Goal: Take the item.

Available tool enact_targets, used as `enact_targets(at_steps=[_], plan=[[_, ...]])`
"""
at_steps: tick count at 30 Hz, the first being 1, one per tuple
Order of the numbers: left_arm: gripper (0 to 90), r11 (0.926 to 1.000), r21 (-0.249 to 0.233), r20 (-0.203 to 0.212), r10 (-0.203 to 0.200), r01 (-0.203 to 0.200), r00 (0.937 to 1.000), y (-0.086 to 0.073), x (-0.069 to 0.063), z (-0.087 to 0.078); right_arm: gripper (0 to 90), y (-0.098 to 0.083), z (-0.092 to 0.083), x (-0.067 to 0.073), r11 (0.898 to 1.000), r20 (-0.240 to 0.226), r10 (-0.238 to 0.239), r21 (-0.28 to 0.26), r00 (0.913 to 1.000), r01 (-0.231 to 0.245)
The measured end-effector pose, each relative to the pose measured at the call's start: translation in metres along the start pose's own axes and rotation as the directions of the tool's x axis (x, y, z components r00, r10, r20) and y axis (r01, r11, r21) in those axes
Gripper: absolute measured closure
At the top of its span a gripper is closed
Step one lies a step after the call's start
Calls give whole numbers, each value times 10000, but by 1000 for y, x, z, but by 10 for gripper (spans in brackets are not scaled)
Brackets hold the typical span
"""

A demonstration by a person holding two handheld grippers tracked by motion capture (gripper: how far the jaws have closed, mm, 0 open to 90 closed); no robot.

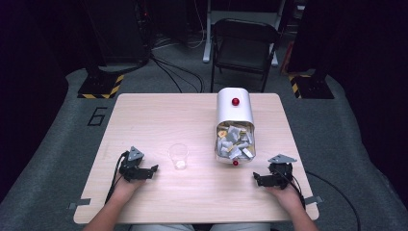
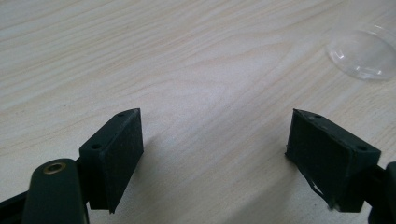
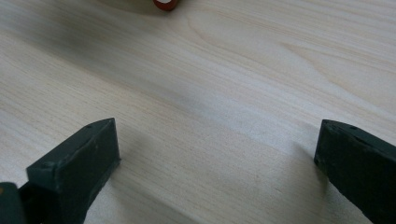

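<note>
Clear plastic cup [image 1: 178, 156] stands upright on the pale wooden worktop [image 1: 159, 115], at 2 o'clock from the left tongs [image 1: 153, 169]. Left and right tongs [image 1: 256, 179] are spread apart, empty. Cup could be tipped or crushed if pinched hard; white bin of packets [image 1: 234, 126] at 12 o'clock of the right tongs could be knocked.

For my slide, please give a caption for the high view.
Open left gripper and right gripper rest beside cup and bin.

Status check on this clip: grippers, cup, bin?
Left gripper and right gripper open, empty. Clear plastic cup upright. White container of packets lies untouched. Nothing between.
</note>
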State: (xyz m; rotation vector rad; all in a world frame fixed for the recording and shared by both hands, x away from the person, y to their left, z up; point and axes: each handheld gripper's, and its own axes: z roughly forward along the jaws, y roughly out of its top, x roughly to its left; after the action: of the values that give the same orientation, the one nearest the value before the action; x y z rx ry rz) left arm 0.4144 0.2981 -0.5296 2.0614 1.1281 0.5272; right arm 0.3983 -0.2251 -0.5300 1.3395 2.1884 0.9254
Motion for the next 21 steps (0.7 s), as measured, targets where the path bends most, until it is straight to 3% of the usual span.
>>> enact_targets(at_steps=[21], plan=[[191, 10000, 73, 64, -35, 35, 10000, 0, 1, -1, 0, 0, 0, 0, 10000, 1, 1, 4, 10000, -1]])
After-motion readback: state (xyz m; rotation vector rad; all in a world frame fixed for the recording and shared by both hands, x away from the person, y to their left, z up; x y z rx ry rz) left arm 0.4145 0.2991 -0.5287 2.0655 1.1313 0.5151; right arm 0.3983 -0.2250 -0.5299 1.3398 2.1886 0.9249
